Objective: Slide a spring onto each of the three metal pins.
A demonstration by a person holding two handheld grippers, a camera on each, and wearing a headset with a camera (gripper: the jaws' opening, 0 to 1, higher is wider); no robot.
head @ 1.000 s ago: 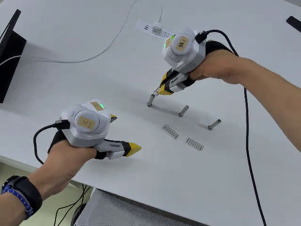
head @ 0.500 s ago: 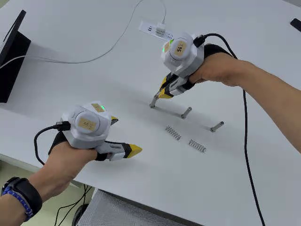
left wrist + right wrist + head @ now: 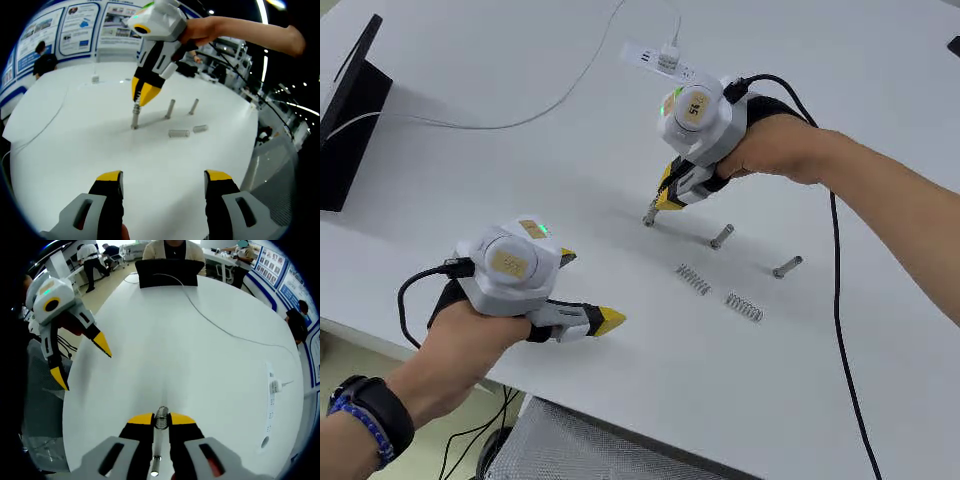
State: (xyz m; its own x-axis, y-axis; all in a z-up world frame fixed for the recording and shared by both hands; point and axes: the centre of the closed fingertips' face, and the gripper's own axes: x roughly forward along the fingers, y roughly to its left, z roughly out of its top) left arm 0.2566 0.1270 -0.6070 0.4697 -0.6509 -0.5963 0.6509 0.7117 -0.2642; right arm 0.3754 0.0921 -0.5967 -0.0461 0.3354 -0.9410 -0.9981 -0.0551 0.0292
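At mid-surface (image 3: 510,190), the right gripper (image 3: 660,203) is clamped on a spring (image 3: 161,418) at the tip of the leftmost pin (image 3: 649,214). At its four o'clock stand two bare pins (image 3: 721,236), with two loose springs (image 3: 693,279) nearer. At seven o'clock, the left gripper (image 3: 164,176) hovers with jaws apart, empty.

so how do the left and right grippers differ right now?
The left gripper has open, empty jaws; the right gripper has jaws shut on a spring. The left gripper hovers over bare table; the right gripper is at the top of a pin. The left lies nearly level, the right points steeply down. Both have yellow-tipped jaws.
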